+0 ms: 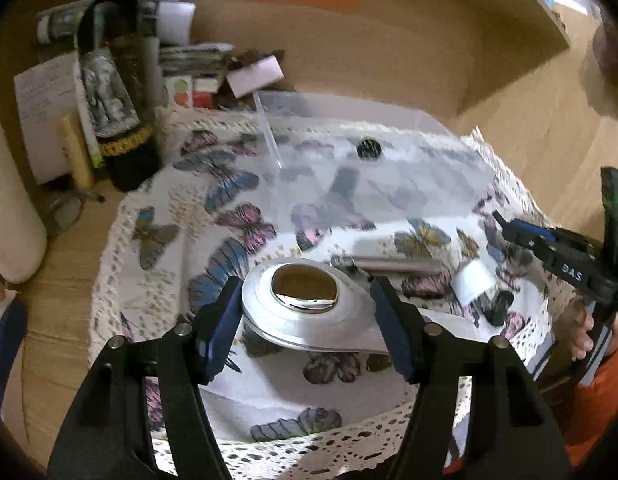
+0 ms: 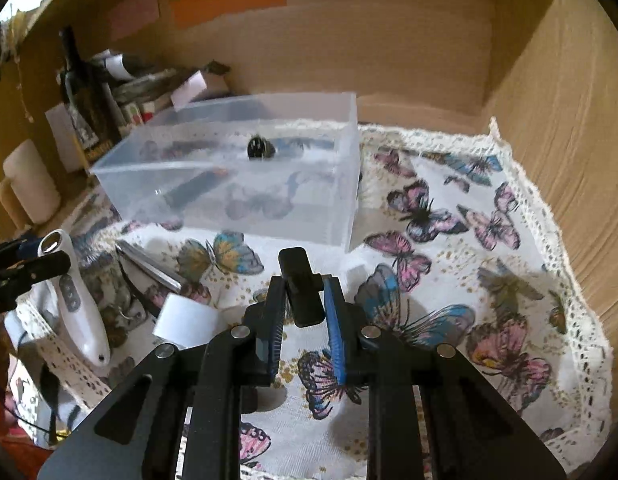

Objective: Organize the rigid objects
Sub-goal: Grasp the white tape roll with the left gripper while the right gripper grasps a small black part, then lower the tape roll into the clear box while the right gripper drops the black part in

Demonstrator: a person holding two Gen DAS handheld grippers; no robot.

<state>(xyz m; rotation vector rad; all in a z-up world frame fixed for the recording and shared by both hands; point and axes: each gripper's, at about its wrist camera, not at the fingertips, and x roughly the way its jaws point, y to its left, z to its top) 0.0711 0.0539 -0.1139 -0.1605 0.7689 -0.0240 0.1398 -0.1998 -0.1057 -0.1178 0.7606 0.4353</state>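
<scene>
My left gripper [image 1: 307, 312] is shut on a white handheld device [image 1: 309, 308] with a round metal head; it also shows in the right wrist view [image 2: 75, 300], held above the cloth at the left. My right gripper [image 2: 305, 312] is shut on a small black block [image 2: 301, 284], held above the butterfly cloth [image 2: 449, 272] in front of the clear plastic box [image 2: 245, 176]. The box holds a dark stick-like object [image 2: 197, 186] and a small black round thing [image 2: 260, 148]. A metal tube [image 2: 149, 266] and a white roll [image 2: 187, 322] lie on the cloth.
A dark bottle [image 1: 117, 80], papers and boxes [image 1: 189, 60] stand at the back left. A pale cylinder [image 2: 31, 184] stands at the left. Wooden walls [image 2: 569, 140] close the back and right side. In the left wrist view the right gripper [image 1: 565, 260] shows at the right edge.
</scene>
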